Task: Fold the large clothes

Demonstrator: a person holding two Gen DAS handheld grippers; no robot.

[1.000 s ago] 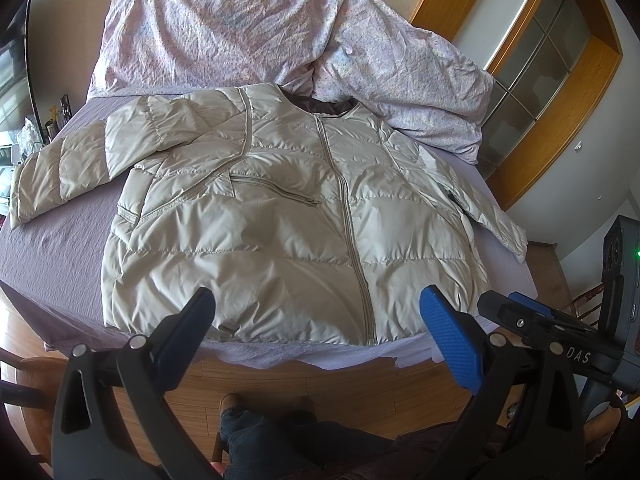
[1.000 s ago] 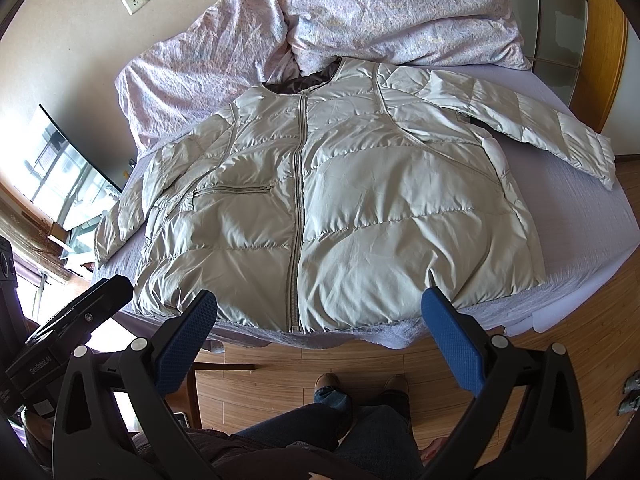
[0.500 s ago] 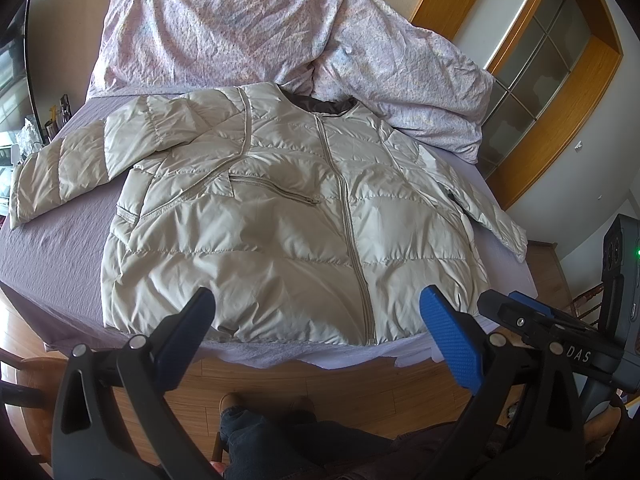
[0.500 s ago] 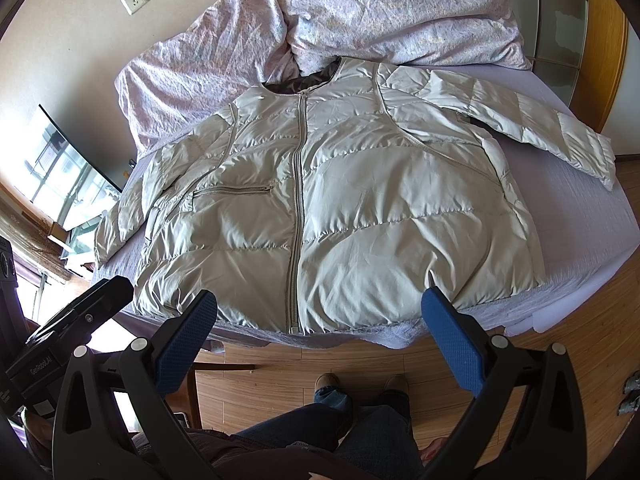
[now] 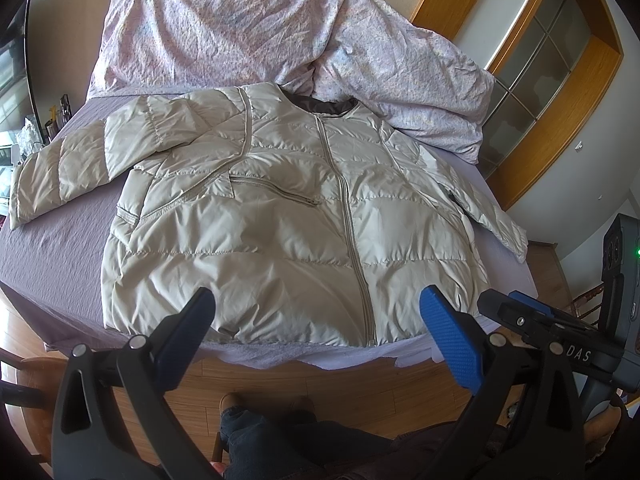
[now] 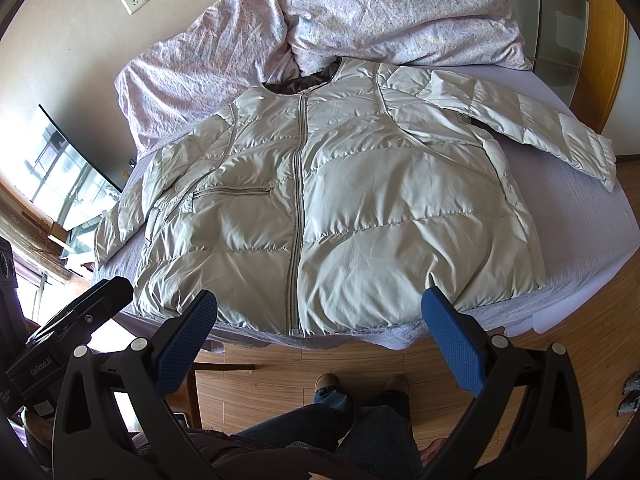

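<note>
A beige quilted puffer jacket [image 5: 280, 220] lies flat and zipped on the purple bed, front up, both sleeves spread out. It also shows in the right wrist view [image 6: 340, 216]. My left gripper [image 5: 316, 312] is open and empty, held back from the bed above the jacket's hem. My right gripper [image 6: 320, 316] is open and empty, also held back near the hem. The right gripper's body [image 5: 560, 340] shows at the right of the left wrist view. The left gripper's body [image 6: 68, 332] shows at the left of the right wrist view.
A crumpled pale floral duvet [image 5: 248, 36] is bunched at the head of the bed [image 5: 52, 240]. The wooden floor [image 6: 560, 360] and the person's legs [image 6: 340, 420] are below the bed's near edge. A wooden-framed glass door [image 5: 552, 60] stands at the right.
</note>
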